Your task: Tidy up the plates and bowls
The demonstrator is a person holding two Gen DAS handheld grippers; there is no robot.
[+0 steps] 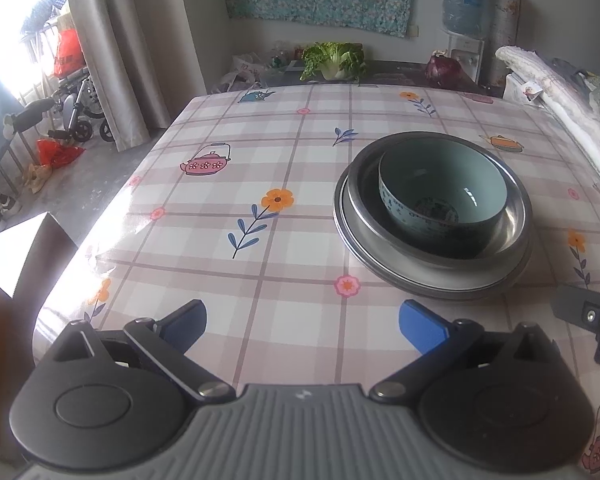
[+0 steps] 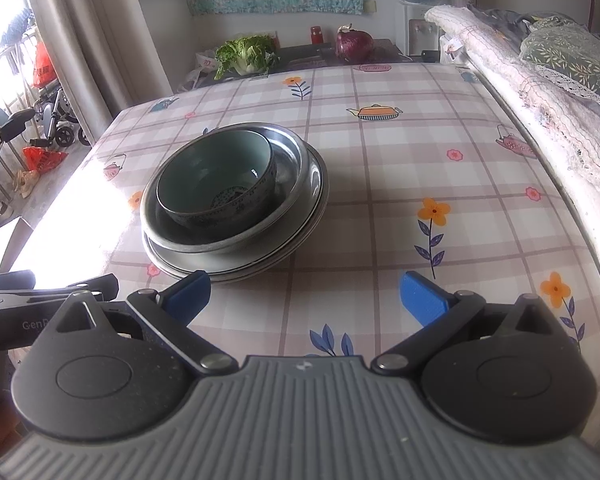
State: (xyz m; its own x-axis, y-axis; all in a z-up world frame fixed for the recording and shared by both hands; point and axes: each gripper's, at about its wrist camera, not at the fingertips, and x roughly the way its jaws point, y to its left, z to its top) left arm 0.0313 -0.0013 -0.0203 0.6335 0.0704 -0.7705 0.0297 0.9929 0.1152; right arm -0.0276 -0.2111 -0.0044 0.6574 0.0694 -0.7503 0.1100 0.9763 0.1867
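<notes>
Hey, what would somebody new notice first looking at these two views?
The nested stack mid-table: a celadon bowl inside a steel bowl on a steel plate. Both claws, left and right, hang open short of it. Beyond the checked tablecloth, a leafy cabbage stands out.

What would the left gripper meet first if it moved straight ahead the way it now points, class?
Probably nothing on the near tablecloth: the left gripper, jaws open, points past the left side of the stacked dishes. The way looks free to the far table edge, though depth is unclear.
</notes>
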